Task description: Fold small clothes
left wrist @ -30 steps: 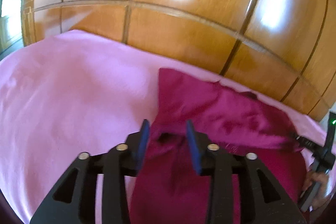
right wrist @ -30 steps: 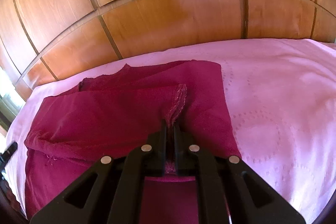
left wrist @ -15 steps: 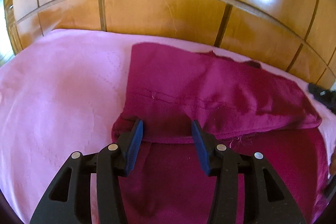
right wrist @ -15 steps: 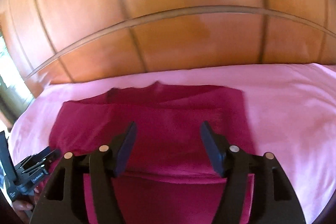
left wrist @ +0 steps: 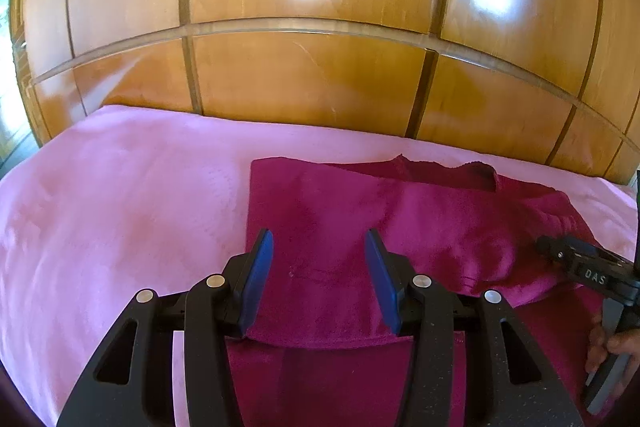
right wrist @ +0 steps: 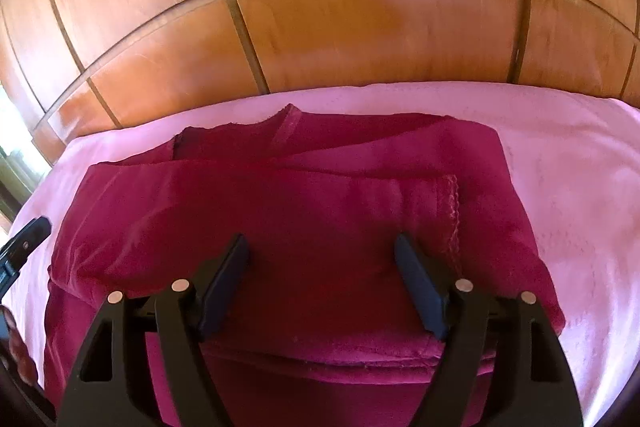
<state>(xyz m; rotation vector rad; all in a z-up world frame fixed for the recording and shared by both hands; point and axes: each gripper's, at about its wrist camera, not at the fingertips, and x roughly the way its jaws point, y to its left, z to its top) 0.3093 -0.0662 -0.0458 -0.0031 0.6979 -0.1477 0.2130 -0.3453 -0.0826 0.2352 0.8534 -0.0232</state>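
A magenta garment (left wrist: pixel 360 227) lies on the pink bedspread (left wrist: pixel 120 207), with its upper part folded down over the lower part. My left gripper (left wrist: pixel 320 275) is open and empty, its blue pads over the fold's left end. My right gripper (right wrist: pixel 320 279) is open wide and empty above the garment (right wrist: pixel 300 227) near the fold's right end, beside a stitched hem (right wrist: pixel 454 211). The right gripper also shows at the right edge of the left wrist view (left wrist: pixel 588 271). The left gripper's tip shows at the left edge of the right wrist view (right wrist: pixel 24 247).
A glossy wooden panelled wall (left wrist: pixel 320 67) stands right behind the bed, also in the right wrist view (right wrist: pixel 360 27). Bare pink bedspread lies left of the garment and to its right (right wrist: pixel 580 187). A bright window shows at the far left (left wrist: pixel 8 67).
One second ago my right gripper was shut on the hem; it let go and opened wide. Both grippers have pulled back a little and the folded flap now lies flat.
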